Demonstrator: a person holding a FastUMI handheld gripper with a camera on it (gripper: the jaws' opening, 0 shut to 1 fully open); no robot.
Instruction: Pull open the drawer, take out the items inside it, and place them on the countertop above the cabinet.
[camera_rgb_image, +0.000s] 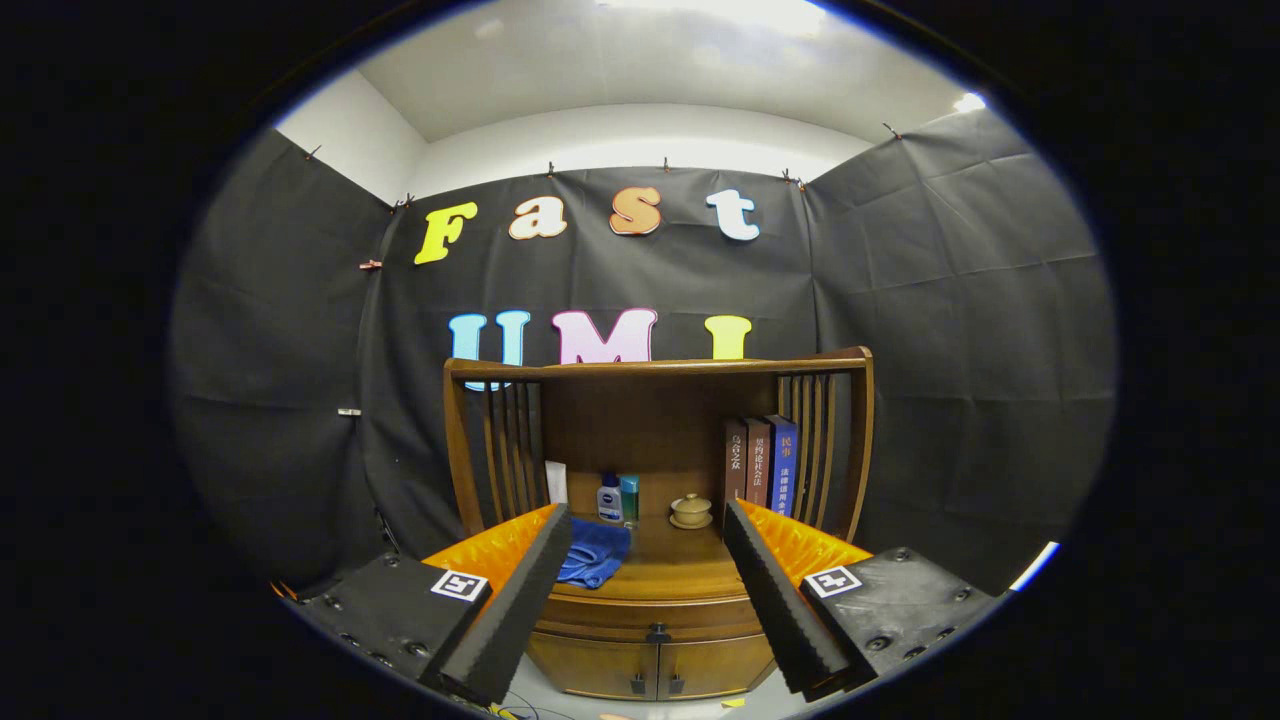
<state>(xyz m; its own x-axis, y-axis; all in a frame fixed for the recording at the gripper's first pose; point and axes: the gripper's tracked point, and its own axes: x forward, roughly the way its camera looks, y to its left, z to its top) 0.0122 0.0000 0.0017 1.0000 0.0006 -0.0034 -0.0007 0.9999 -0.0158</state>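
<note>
A wooden cabinet (655, 660) stands some way beyond my gripper (648, 525). Its drawer (655, 620) is shut, with a small dark knob (658, 634) at its middle, and two doors with dark handles sit below it. The countertop (670, 570) above the drawer shows between my fingers. My gripper is open, its orange fingers with black ribbed pads (520, 600) spread wide and holding nothing. The drawer's contents are hidden.
On the countertop lie a blue cloth (595, 552), a white bottle (609, 498), a teal container (629, 498), a small lidded clay cup (691, 511) and three upright books (760, 465). A slatted wooden backrest (660, 368) frames the top. Pale floor lies below.
</note>
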